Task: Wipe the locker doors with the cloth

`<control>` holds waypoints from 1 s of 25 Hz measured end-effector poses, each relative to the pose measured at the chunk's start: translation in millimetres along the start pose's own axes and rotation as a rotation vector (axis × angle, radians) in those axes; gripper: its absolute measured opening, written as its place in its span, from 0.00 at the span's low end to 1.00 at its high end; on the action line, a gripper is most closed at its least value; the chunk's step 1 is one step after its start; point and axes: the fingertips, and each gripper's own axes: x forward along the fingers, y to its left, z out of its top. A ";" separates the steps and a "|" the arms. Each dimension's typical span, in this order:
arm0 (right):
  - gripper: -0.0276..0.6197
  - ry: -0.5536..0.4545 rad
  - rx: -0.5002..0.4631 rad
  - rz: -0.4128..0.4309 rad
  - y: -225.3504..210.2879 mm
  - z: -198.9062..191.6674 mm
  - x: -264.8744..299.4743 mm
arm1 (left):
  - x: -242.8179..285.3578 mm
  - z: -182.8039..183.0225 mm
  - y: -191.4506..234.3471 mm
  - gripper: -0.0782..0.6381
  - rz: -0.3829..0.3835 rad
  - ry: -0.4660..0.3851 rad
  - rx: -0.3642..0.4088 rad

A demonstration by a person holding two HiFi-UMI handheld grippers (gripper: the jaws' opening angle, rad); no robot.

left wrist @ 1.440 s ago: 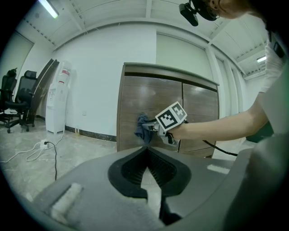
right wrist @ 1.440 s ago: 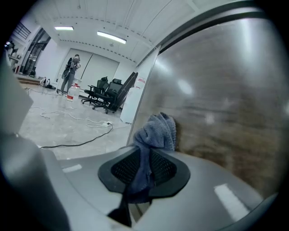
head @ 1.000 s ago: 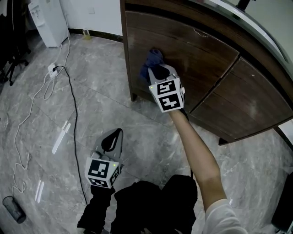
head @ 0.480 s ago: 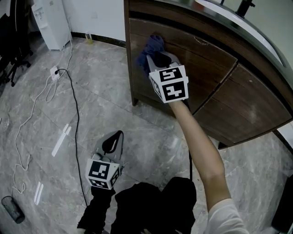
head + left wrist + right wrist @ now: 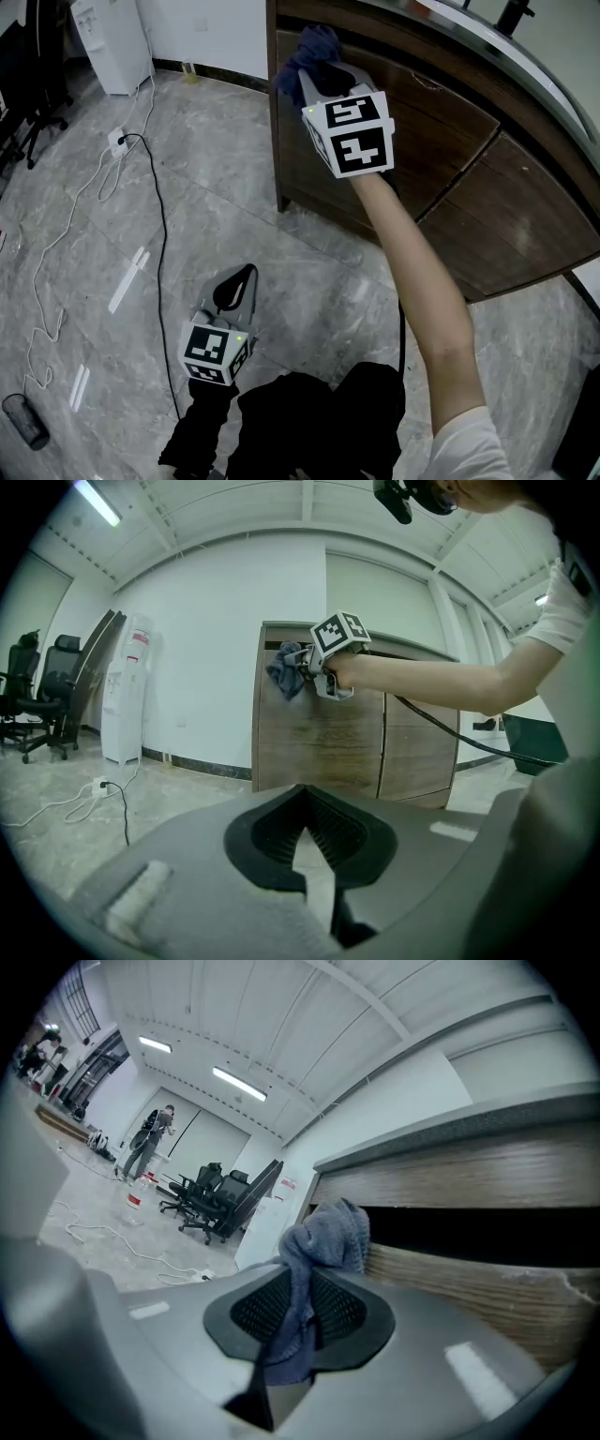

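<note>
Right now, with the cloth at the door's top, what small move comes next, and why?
Probably sweep the right tongs rightward along the door: they grip the cloth at its top left corner, so most of its face lies right and below.

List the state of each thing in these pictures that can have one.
left locker door: closed.
right locker door: closed.
cloth: bunched, at the left locker door's top corner.
right gripper: fingers shut on the cloth.
left gripper: fingers shut, empty.

White short sleeve (image 5: pixel 464 448), black trousers (image 5: pixel 319 422), black-and-white marker cubes (image 5: pixel 349 136) (image 5: pixel 214 352)
</note>
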 end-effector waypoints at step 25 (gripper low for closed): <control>0.15 0.281 0.083 0.149 116.6 -211.5 32.6 | -1.5 -20.3 15.7 0.11 0.025 0.042 -0.006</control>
